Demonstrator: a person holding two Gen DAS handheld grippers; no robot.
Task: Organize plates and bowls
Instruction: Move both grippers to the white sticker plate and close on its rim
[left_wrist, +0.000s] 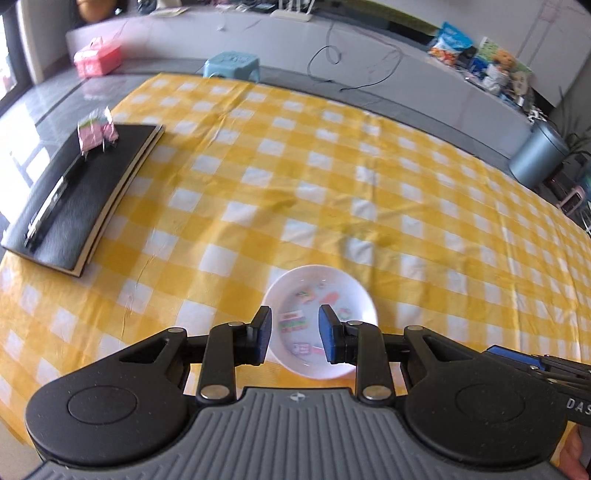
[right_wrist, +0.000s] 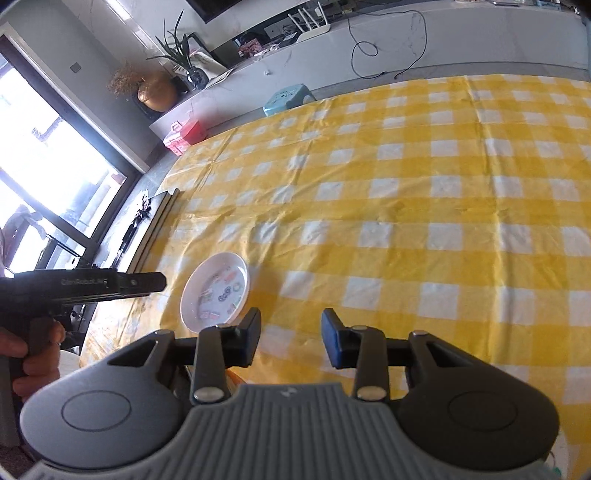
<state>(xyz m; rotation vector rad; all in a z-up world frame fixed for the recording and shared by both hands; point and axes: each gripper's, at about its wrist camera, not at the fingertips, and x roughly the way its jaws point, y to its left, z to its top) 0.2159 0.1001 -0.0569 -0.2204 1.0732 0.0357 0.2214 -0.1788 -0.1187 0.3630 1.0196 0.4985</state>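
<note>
On creased yellow-checked cloth (left_wrist: 332, 177), round glossy white bowl (left_wrist: 321, 321) beneath part-open, empty left claw (left_wrist: 294, 334)

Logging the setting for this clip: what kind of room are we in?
Most likely a home living or dining room: a table under a yellow checked tablecloth, a low ledge along the wall with a potted plant and cables, and a large window.
</note>
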